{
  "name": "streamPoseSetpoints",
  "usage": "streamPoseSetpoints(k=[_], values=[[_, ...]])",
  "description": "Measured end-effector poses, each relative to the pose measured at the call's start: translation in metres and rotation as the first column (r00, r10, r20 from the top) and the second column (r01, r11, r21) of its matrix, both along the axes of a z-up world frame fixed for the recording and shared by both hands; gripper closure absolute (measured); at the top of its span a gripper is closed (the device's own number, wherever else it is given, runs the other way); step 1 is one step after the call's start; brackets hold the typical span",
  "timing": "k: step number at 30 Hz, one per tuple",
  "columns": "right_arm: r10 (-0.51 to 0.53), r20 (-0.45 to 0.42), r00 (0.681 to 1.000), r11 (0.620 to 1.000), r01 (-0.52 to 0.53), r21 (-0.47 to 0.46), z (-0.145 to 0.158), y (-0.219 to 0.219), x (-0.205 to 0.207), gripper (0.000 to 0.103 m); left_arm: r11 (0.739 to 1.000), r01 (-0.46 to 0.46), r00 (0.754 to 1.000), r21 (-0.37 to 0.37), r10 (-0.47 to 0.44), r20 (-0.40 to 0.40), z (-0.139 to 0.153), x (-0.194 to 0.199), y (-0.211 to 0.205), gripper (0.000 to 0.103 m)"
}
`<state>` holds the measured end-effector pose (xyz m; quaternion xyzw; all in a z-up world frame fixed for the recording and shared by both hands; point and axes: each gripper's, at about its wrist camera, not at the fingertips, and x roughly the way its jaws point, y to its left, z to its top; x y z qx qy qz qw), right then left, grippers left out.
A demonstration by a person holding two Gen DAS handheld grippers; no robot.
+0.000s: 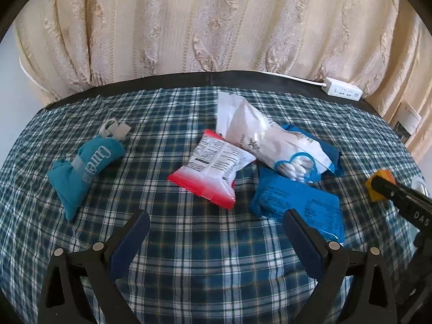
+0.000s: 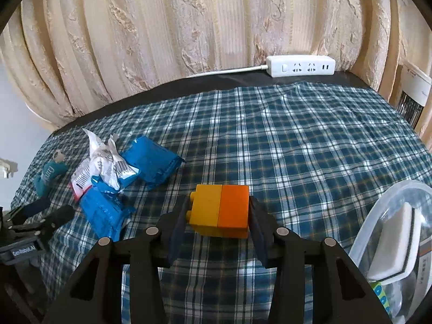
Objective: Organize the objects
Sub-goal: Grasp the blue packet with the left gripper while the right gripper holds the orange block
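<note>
the right claw [image 2: 218, 216] is clamped on a yellow and orange block [image 2: 220, 209], held just above the plaid cloth [image 2: 297, 140]. beside it at the right edge, a clear plastic bin [image 2: 378, 216] holds a white flat item [image 2: 397, 243] and other things too blurred to name. the left claw [image 1: 216, 232] stands apart, holding nothing, before a red-edged packet [image 1: 213, 170], blue packets [image 1: 299, 205], a white bag of cotton swabs [image 1: 270, 140] and a teal pouch [image 1: 83, 170]. farther back, a white power strip [image 2: 301, 66] lies on the desk's dark edge [image 2: 162, 89] below the cream curtain [image 2: 189, 21].
</note>
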<state>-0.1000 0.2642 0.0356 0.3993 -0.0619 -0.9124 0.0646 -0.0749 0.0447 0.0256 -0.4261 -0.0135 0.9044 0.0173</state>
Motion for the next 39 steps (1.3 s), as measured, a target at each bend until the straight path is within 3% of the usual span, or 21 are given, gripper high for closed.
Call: streamPoseSetpoints(k=[3, 17, 33, 39], values=[[0.000, -0.001, 1.000, 1.000, 0.000, -0.002, 0.001, 0.001, 0.001, 0.058, 1.000, 0.010, 1.000, -0.026, -0.010, -0.002, -0.001, 0.002, 0.006, 0.002], [-0.013, -0.016, 1.000, 0.999, 0.012, -0.036, 0.007, 0.008, 0.007, 0.058, 0.999, 0.052, 0.995, 0.007, -0.053, 0.080, -0.002, -0.001, 0.037, 0.002], [-0.009, -0.073, 0.997, 0.996, 0.002, -0.092, 0.026, 0.013, 0.019, 0.058, 0.995, -0.098, 0.989, 0.001, 0.098, 0.114, -0.005, -0.037, 0.067, 0.002], [0.003, -0.078, 0.997, 0.996, -0.010, -0.092, 0.026, 0.011, 0.022, 0.058, 0.993, -0.108, 0.985, -0.043, 0.113, 0.133, -0.014, -0.043, 0.071, 0.002]])
